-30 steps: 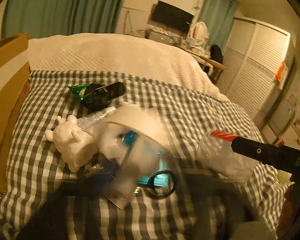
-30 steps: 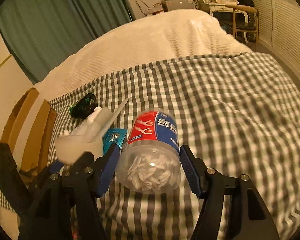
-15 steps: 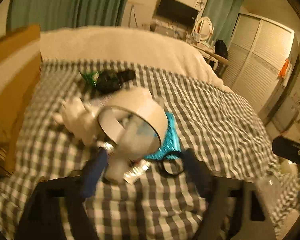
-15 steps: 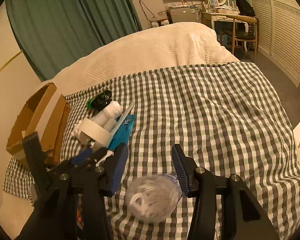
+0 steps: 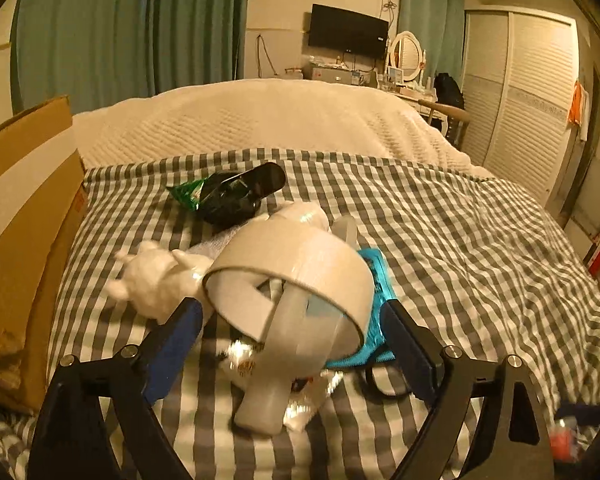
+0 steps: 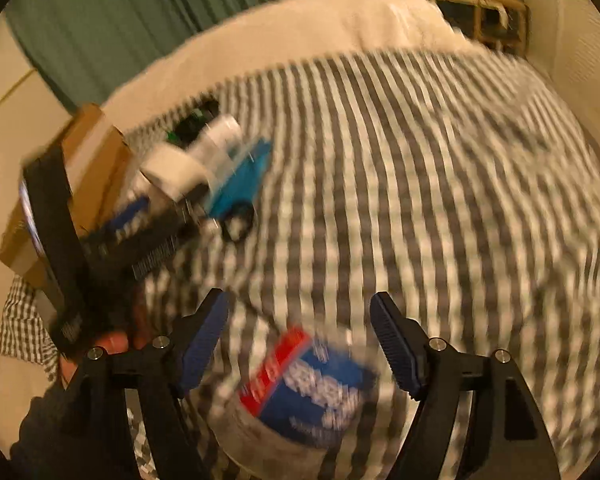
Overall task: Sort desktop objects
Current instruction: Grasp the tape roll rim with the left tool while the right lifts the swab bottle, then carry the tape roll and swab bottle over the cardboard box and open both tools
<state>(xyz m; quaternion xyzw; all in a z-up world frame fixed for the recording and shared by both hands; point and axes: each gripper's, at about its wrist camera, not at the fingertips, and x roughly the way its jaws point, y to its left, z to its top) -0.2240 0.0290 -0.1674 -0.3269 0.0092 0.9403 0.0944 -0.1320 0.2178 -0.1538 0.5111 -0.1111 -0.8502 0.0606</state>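
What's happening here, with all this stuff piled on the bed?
A person is sorting small items on a grey checked bedspread using two hand-held grippers. The left gripper is open, its fingers on either side of a white tape roll in a pile with a white plush toy and a teal package. The right gripper is open above a clear plastic jar with a red and blue label, not gripping it. That view is blurred.
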